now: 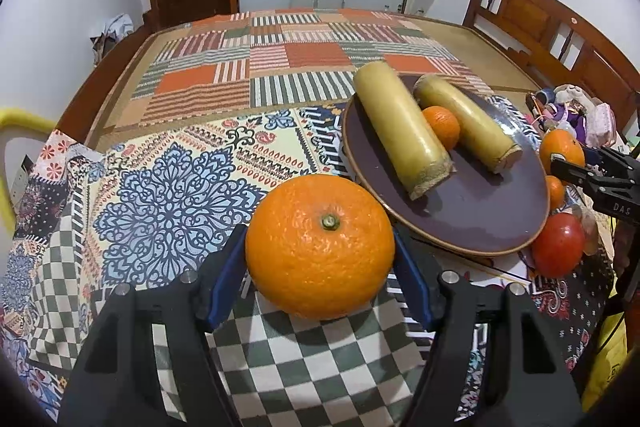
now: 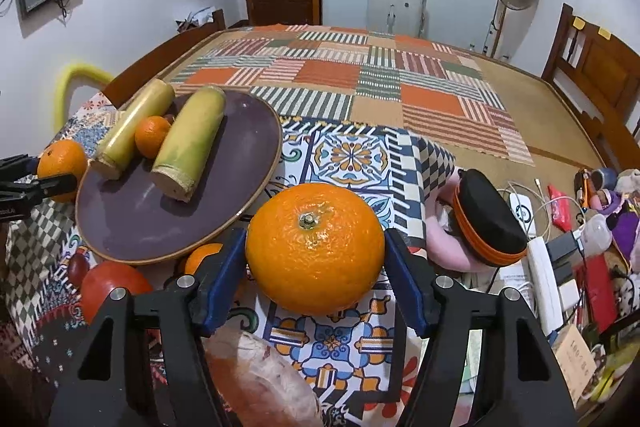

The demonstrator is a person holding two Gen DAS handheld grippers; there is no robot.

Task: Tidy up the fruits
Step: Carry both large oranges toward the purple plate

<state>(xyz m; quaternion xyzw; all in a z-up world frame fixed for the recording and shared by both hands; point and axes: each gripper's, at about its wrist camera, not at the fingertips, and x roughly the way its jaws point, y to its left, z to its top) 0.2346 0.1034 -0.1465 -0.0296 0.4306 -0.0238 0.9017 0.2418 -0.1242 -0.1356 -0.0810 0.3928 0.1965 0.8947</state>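
My left gripper (image 1: 320,233) is shut on a large orange (image 1: 320,247), its blue pads pressing both sides just above the checked cloth. My right gripper (image 2: 314,235) grips a second large orange (image 2: 316,247) the same way. Each gripper also shows at the edge of the other view: the right gripper (image 1: 576,159) and the left gripper (image 2: 44,171). Between them lies a dark purple plate (image 1: 480,211) (image 2: 160,219). It holds two yellow-green cane pieces (image 1: 400,123) (image 2: 188,143) and a small tangerine (image 1: 440,125) (image 2: 152,135).
A red round fruit (image 2: 112,283) and a small orange (image 2: 200,257) lie by the plate's near rim. To the right are a black case (image 2: 488,219), a power strip (image 2: 544,279) and clutter. A plastic bag (image 2: 260,379) lies under the right gripper. A patchwork bed lies beyond.
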